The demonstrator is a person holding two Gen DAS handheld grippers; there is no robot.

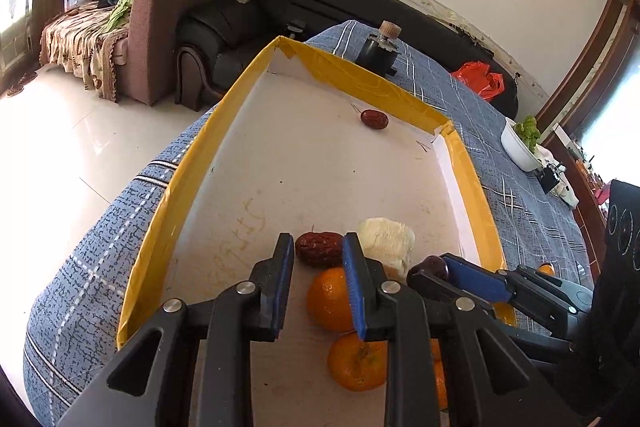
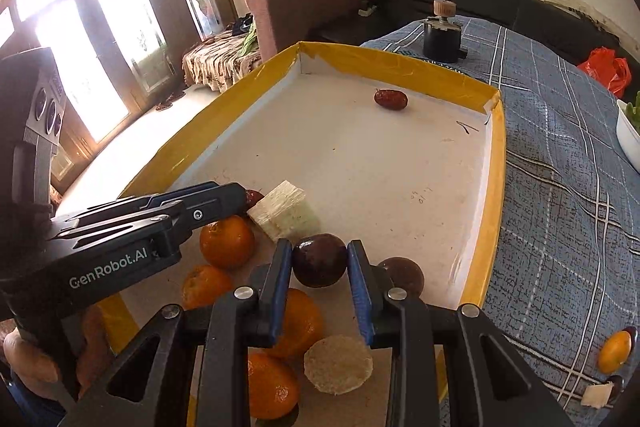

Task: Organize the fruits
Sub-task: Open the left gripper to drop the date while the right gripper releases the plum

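Note:
A white tray with a yellow rim (image 1: 192, 187) lies on a blue checked tablecloth. At its near end, my left gripper (image 1: 319, 241) is shut on a wrinkled red date (image 1: 316, 253). Just to its right, my right gripper (image 2: 320, 251) is shut on a dark purple passion fruit (image 2: 319, 263). Both fruits sit low over the tray floor. Around them lie several oranges (image 1: 328, 299), pale sugarcane chunks (image 1: 386, 237) and a second passion fruit (image 2: 404, 275). Another red date (image 1: 374, 119) rests alone near the far rim.
A black jar with a cork lid (image 1: 378, 51) stands beyond the tray. A white bowl of greens (image 1: 520, 143) and an orange bag (image 1: 478, 77) are at the right. A small orange fruit (image 2: 614, 347) and a white chunk (image 2: 596, 395) lie on the cloth.

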